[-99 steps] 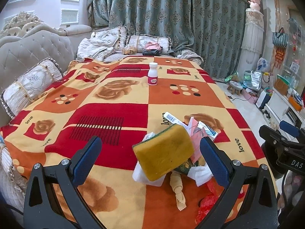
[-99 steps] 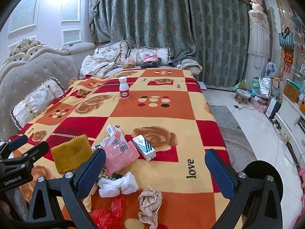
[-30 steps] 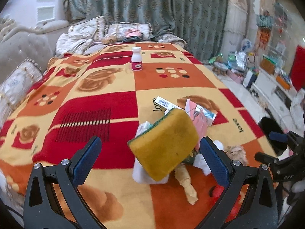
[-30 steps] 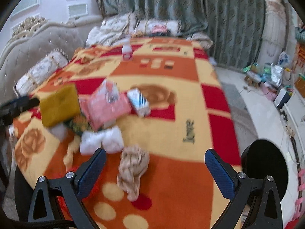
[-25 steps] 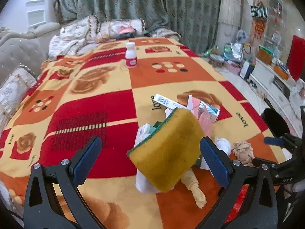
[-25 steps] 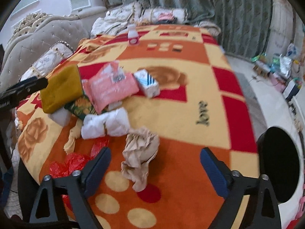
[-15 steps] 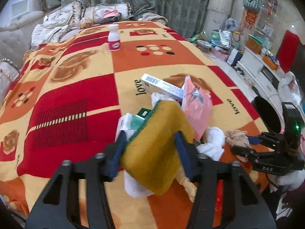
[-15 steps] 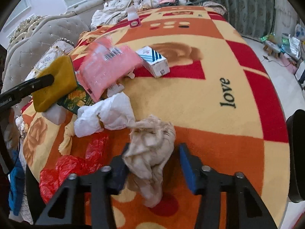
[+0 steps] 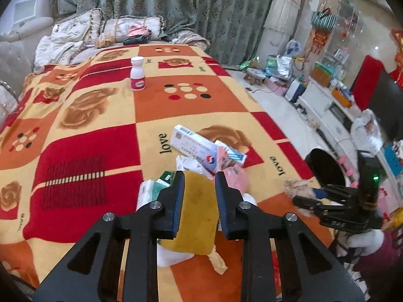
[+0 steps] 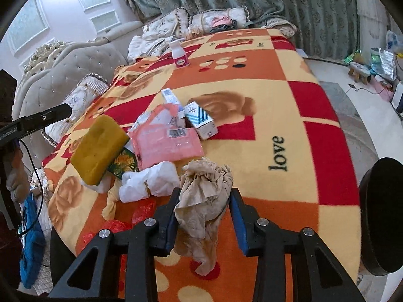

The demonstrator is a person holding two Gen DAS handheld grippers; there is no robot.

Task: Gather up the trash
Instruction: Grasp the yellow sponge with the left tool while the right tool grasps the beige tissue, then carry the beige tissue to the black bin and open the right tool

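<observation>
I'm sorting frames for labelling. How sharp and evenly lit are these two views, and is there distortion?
Left wrist view: sharp on the sponge between the jaws; straight lines bow toward the black, round fisheye border; right edge of the room soft. Right wrist view: crisp on the crumpled paper; window glare washes out the upper left; bed blanket curves strongly. No motion blur in either.

Green curtains [image 9: 161,2] behind blanketed bed [image 9: 83,115]

Patterned blanket [image 9: 105,105] spread over bed; white bottle [image 9: 137,74] upright far end; pillows [image 9: 75,29] before green curtains [image 9: 176,5].
</observation>
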